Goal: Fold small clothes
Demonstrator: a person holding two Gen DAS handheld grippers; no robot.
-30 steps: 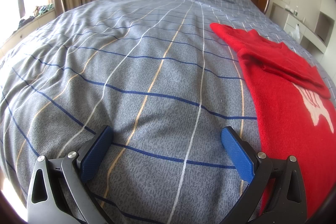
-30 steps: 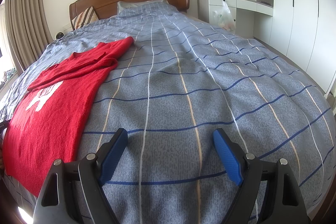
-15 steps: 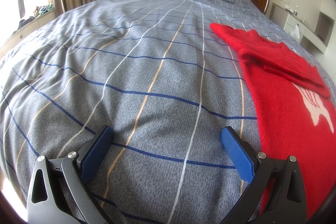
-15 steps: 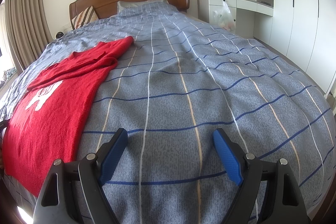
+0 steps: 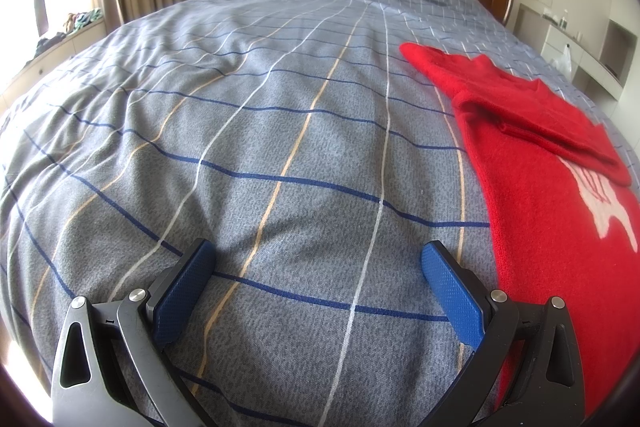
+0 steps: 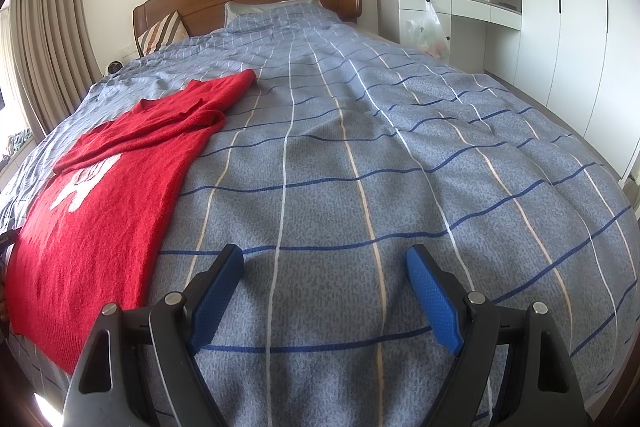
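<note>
Red sweater (image 5: 536, 195) flat on bed (image 5: 280, 131); both tools gaping, empty

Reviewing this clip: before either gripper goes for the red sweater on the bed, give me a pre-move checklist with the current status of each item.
1. Left gripper open, nothing between its pads: ok.
2. Right gripper open, nothing between its pads: ok.
3. Red sweater lies flat on the blanket, between the two grippers: ok.
4. Sleeves placed for the fold: one sleeve is already folded across the chest, the other sleeve extends toward the headboard: not ok.
5. Near hem reachable: it runs out at the picture edge in both views: cannot tell.
6. Nothing lying on the sweater: ok.
</note>
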